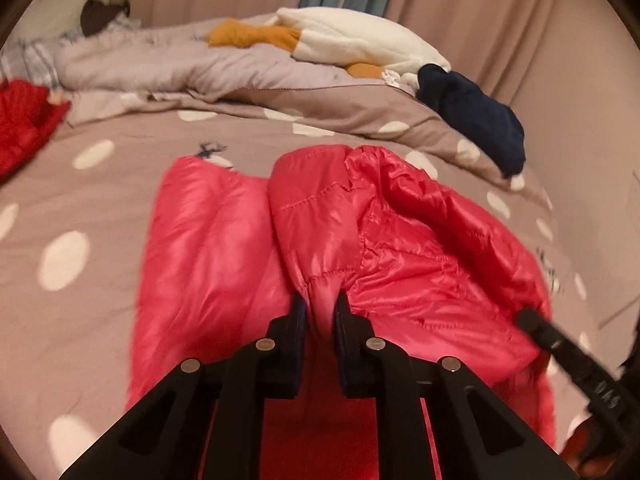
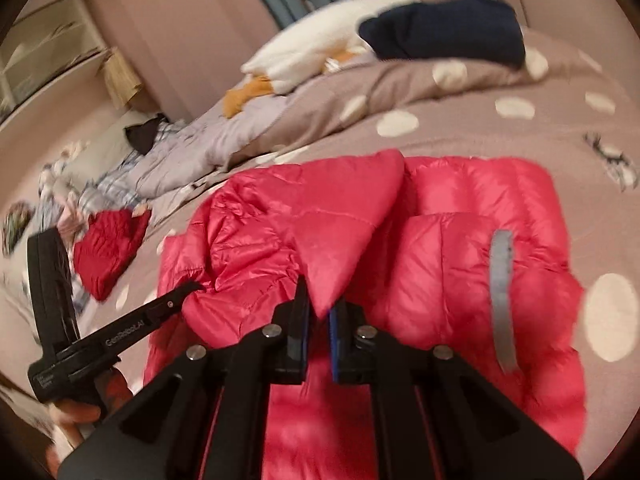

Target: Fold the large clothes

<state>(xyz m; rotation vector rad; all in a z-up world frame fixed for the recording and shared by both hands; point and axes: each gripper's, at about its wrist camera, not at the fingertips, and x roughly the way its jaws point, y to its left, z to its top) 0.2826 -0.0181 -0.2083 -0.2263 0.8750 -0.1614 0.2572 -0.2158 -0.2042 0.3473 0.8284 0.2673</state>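
A pink-red quilted puffer jacket (image 1: 360, 248) of shiny, crinkled nylon is spread on the bed, partly folded over itself, its padded panels stitched in bands. A grey strip (image 2: 502, 296) is seen on its upper layer in the right wrist view. A pinch of the jacket's fabric is clamped between the narrow jaws of the left gripper (image 1: 320, 308), and a pointed fold of it is likewise held by the right gripper (image 2: 318, 308), closed tight on the cloth. The jacket lies on a taupe bedspread (image 1: 100, 216) printed with large white dots and small deer figures. A darker red garment (image 1: 24, 120) is bunched near the bed's edge, well apart from the jacket. Beyond, on a rumpled lilac duvet (image 1: 160, 68), a white fleece item (image 1: 360, 36), mustard cloth (image 1: 252, 36) and a navy garment (image 1: 476, 116) are heaped. Beige curtains (image 1: 480, 8) hang behind. A hand (image 2: 76, 416) is seen on the left gripper's handle.
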